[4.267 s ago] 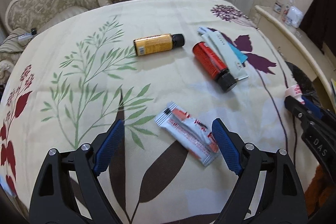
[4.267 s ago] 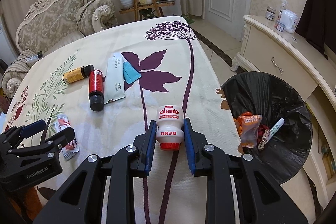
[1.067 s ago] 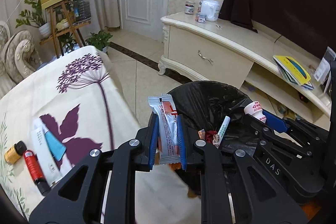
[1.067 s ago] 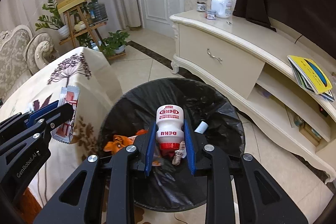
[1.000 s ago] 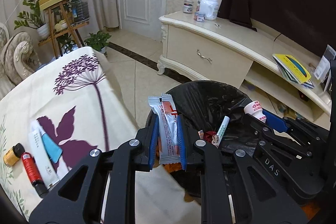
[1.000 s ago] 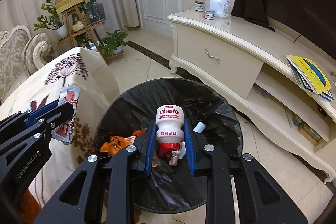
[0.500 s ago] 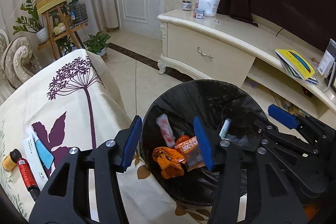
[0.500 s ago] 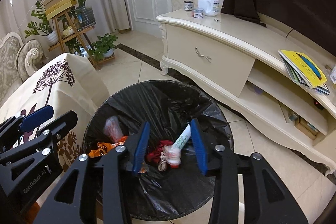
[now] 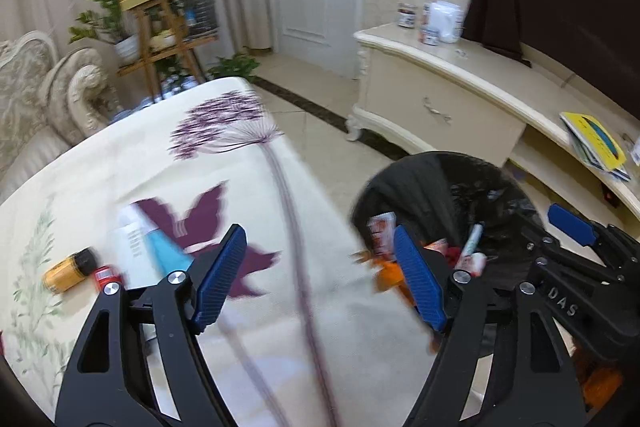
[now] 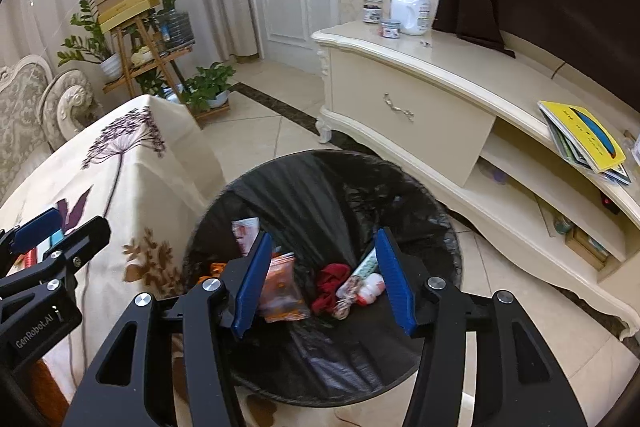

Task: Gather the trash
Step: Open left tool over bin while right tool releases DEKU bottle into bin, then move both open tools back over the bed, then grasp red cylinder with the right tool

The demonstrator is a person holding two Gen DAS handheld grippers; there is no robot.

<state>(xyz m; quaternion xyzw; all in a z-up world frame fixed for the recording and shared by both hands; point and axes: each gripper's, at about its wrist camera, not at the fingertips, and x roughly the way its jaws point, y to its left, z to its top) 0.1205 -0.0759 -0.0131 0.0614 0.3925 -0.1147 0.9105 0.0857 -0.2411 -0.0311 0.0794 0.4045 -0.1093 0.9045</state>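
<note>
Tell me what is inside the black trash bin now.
Inside the trash bin: a white sachet, orange wrapper, red cloth, white bottle. The tongs cover some.

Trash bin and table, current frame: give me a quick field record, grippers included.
bin: black-lined trash bin on the floor beside the table
bin contents: white-red sachet, orange wrapper, red scrap, small white bottle
left gripper: jaws opening, nothing between them
right gripper: over the bin, jaws opening, nothing between them
left on table: orange bottle, red bottle, white and blue packets
</note>
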